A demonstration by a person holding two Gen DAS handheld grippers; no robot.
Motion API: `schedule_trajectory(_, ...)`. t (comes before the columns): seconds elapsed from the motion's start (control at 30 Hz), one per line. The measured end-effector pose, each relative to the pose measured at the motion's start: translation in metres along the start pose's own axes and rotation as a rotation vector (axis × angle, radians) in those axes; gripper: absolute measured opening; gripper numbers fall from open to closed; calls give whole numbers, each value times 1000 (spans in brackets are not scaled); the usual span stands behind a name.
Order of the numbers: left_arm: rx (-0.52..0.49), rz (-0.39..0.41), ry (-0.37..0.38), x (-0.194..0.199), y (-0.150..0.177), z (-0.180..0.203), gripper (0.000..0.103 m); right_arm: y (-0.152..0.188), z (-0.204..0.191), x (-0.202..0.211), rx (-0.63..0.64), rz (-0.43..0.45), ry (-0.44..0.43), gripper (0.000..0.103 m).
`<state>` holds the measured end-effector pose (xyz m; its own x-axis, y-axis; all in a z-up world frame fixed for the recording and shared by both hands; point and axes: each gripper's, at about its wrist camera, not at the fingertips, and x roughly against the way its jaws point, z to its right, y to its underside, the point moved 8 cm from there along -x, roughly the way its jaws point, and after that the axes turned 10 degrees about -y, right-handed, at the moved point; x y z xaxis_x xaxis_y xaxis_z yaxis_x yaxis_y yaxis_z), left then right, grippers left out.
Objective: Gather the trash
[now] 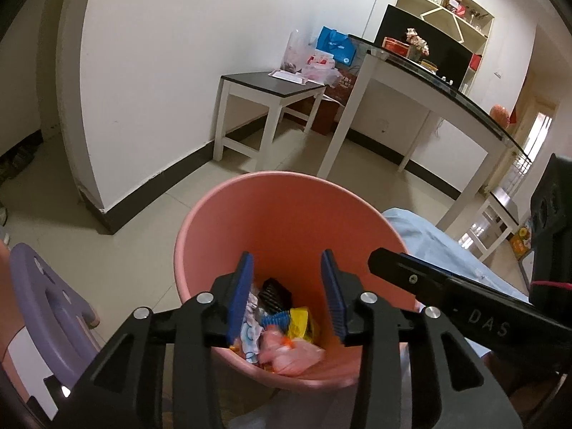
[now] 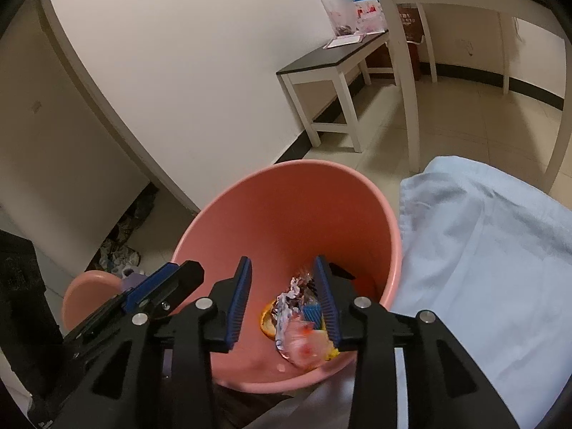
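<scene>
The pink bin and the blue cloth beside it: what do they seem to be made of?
Pink bin: probably moulded plastic, with a smooth matt wall, one even colour and a thin rolled rim. Blue cloth: soft woven fabric, maybe cotton; it lies in loose folds and shows a stitched seam. The exact fibre cannot be told.

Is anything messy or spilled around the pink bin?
Nothing spilled by the pink bin; the wrappers lie inside it. The only mess is a crumpled heap on the floor by the wall corner, too dim to identify.
</scene>
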<state>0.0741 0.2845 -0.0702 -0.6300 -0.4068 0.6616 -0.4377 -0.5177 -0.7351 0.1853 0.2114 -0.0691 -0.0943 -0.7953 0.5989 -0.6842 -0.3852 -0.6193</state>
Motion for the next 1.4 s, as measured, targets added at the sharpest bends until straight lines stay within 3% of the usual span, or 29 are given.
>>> schedule_trajectory(0.3,-4,18,1,19,1,6,40,5,-8,25,19,33,-7,44)
schedule_trajectory(0.73,-46,38,30,67,21,36,40,41,-16,116,102,139,75,62)
schedule_trajectory(1.07,-92,54,44,103,50,70,40,78,-14,166,87,175,120,65)
schedule_trajectory(1.4,-131,70,65,124,67,92,40,92,-10,204,90,231,195,65)
